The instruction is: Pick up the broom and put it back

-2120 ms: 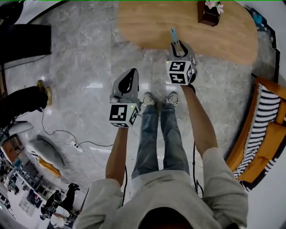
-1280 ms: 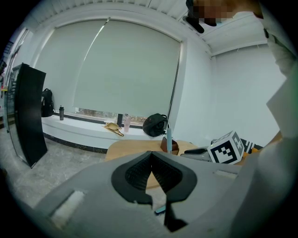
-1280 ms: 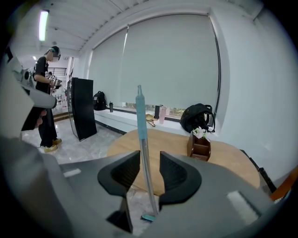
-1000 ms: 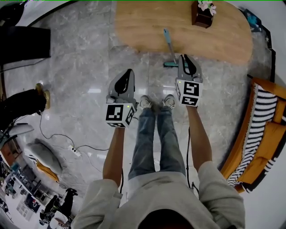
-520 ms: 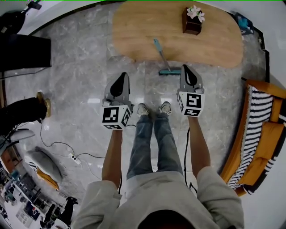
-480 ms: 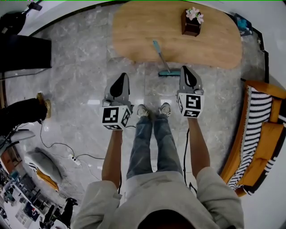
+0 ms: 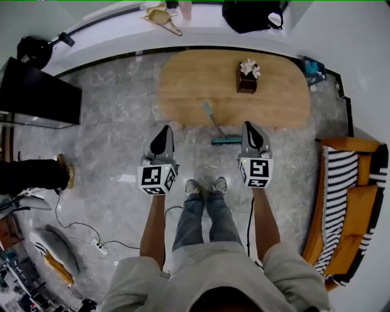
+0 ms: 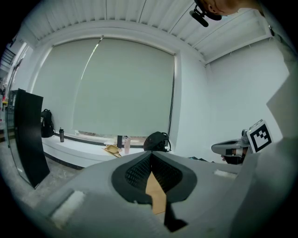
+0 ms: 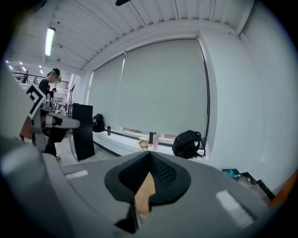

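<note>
Head view, steeply down: oval light-wood bench on grey marble floor, with a small dark wooden box of pink-white flowers standing on the bench top. Slim teal-handled broom propped against the bench's near edge, teal head down on the floor just in front of that edge, handle slanting up over the wood. Left tongs and right tongs held out by bare forearms on the near side of the bench, one on each side of the broom and both clear of it. Right tongs closer to the broom head, left tongs well off to the other side.

Left gripper view: tongs pressed together, black ribbed pads meeting along one line, empty. Right gripper view: the same, black ribbed pads closed tight on nothing.

Beyond the bench's far edge, white window ledge carrying a black backpack. Off the bench's right end, orange sofa with a black-and-white striped cushion. Off the bench's left end, tall black panel.
</note>
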Available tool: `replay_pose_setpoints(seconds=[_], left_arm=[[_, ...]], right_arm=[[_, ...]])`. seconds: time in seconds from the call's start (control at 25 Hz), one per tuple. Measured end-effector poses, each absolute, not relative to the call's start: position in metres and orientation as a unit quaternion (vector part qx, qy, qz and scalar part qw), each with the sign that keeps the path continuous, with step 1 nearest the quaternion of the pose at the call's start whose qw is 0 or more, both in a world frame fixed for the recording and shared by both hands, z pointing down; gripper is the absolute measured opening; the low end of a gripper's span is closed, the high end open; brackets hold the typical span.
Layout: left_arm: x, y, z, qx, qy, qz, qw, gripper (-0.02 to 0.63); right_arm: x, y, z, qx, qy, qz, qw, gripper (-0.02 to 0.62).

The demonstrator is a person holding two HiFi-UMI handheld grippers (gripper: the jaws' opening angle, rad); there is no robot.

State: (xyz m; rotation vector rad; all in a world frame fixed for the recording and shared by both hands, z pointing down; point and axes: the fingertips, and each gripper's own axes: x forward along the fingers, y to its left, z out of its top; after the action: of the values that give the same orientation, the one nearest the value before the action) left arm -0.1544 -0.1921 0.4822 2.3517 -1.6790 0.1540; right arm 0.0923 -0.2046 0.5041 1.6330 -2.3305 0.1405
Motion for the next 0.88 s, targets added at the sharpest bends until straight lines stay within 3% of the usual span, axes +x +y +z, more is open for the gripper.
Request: replay_pose_setpoints(seconds=[0.88], left_arm=[[-0.169, -0.178, 0.341, 0.798, -0.597, 0.034, 0.073, 0.002]], right_arm=[[0.115, -0.192, 0.351, 0.579, -0.808, 0.002, 0.108, 0.0]])
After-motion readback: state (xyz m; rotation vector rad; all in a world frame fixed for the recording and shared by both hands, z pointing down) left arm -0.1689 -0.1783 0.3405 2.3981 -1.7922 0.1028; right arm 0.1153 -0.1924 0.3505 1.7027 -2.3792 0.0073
